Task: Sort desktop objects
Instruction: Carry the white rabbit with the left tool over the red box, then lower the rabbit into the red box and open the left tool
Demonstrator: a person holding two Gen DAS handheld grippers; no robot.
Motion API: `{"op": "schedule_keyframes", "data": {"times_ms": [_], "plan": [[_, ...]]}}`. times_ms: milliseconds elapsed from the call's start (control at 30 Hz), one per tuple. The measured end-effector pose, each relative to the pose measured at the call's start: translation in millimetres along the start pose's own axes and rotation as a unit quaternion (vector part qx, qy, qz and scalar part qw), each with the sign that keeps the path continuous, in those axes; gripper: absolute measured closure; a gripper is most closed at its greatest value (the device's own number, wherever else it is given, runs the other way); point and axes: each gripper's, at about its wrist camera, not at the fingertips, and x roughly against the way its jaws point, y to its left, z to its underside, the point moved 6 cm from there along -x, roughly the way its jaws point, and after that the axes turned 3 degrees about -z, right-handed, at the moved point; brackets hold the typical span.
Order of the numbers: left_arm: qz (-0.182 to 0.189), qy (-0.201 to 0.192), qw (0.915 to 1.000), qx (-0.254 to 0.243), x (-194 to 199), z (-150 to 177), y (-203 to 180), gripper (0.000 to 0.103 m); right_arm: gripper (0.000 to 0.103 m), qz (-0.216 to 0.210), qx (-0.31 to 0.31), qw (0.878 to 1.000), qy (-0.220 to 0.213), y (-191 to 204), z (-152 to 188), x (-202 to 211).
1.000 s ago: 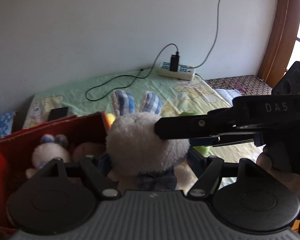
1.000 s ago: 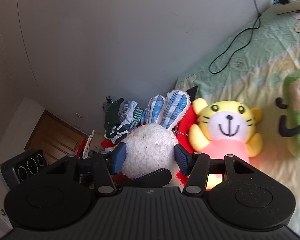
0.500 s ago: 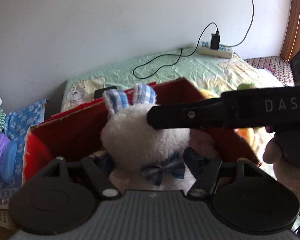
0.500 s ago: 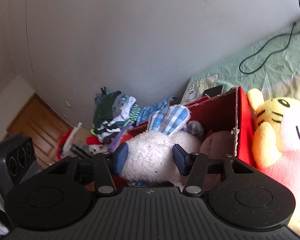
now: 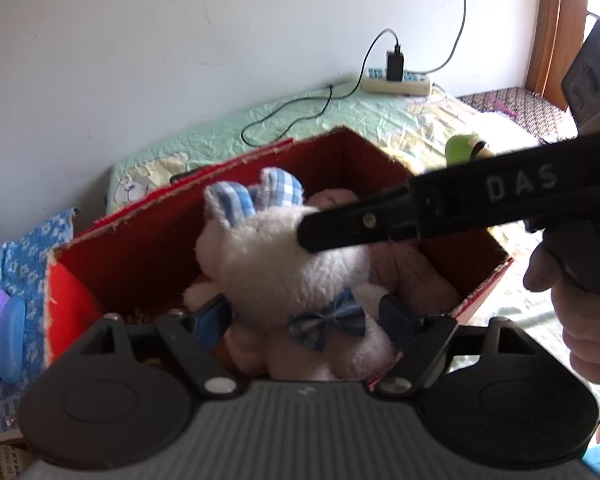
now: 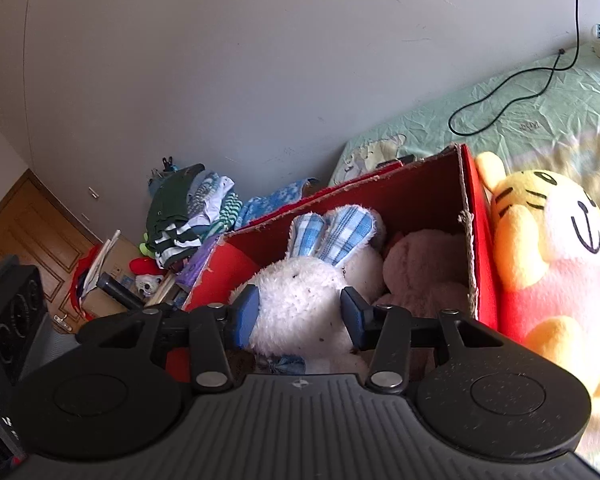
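Observation:
A white plush rabbit (image 5: 284,268) with blue plaid ears and a blue bow sits inside the red cardboard box (image 5: 140,248). My left gripper (image 5: 306,314) stands open around its lower body, fingers apart from the plush. My right gripper (image 6: 300,314) is shut on the rabbit's head (image 6: 300,304); in the left wrist view one of its fingers (image 5: 360,222) crosses the head. A pink plush (image 6: 424,264) lies in the box beside the rabbit.
A yellow tiger plush (image 6: 552,256) lies right of the box on the green sheet (image 6: 540,112). A green plush (image 5: 464,148), a power strip (image 5: 396,84) and a black cable (image 6: 512,96) lie further back. Clothes (image 6: 188,216) are piled left of the box.
Both grippers carried the rabbit left from above the sheet and lowered it into the red box. The left gripper's fingers have spread away from the plush.

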Motion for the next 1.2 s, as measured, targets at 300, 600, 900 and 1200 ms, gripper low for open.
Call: {"op": "schedule_keyframes", "data": {"times_ms": [300,600,900,1200], "plan": [[0.027,-0.003,0.9996,0.002,-0.4,-6.4,-4.5,0.015,0.054,0.038,0.009,0.999,0.007,6.3,1.5,1.2],[0.044,0.0,0.9987,0.025,8.6,-2.4,5.0,0.012,0.055,0.05,-0.016,0.998,-0.027,-3.8,-1.2,18.9],[0.045,0.009,0.9967,0.068,17.1,4.4,15.5,0.012,0.055,0.061,-0.024,0.997,-0.05,-6.3,-0.8,26.0],[0.007,0.032,0.995,0.094,10.9,-0.7,19.0,0.011,0.055,0.068,-0.014,0.996,-0.049,-0.2,3.2,25.7]]}}
